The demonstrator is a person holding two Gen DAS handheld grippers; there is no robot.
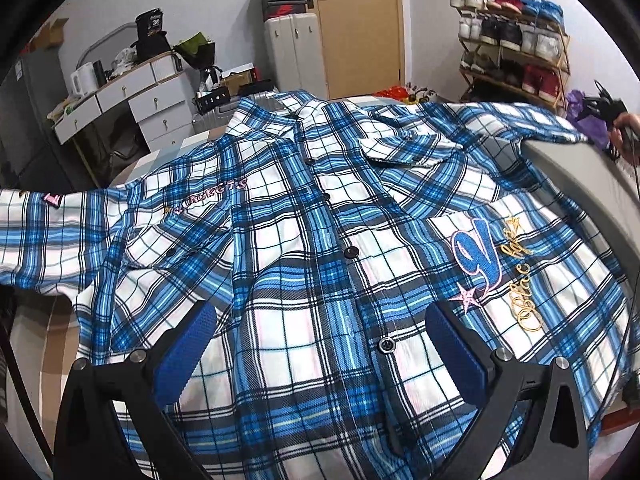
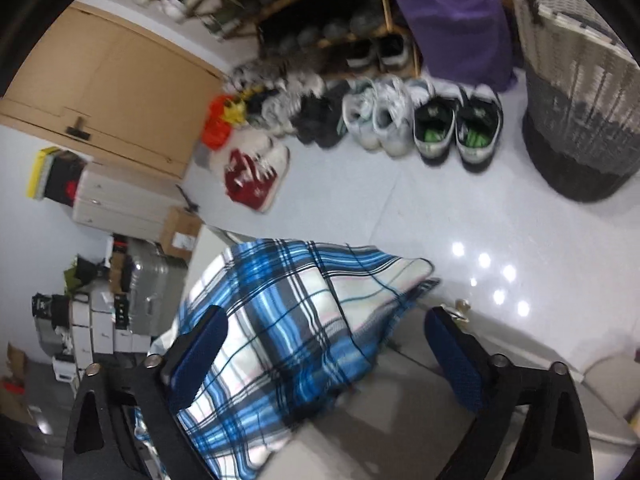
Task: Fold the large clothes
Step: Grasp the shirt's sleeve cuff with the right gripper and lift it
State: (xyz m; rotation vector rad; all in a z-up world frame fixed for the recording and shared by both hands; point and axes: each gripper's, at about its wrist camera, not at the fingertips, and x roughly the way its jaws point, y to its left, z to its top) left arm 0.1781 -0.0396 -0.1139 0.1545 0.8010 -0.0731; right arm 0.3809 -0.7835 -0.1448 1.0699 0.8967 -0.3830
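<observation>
As it lies flat, one plaid shirt (image 1: 304, 248), two tools gaping: left tool (image 1: 320, 344), right tool (image 2: 326, 354)

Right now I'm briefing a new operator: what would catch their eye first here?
The blue plaid shirt fills the left wrist view, spread face up and buttoned, with a big embroidered "9" patch at right. Both grippers are open. In the right wrist view a sleeve hangs over the table edge, with a row of shoes on the floor beyond.
</observation>
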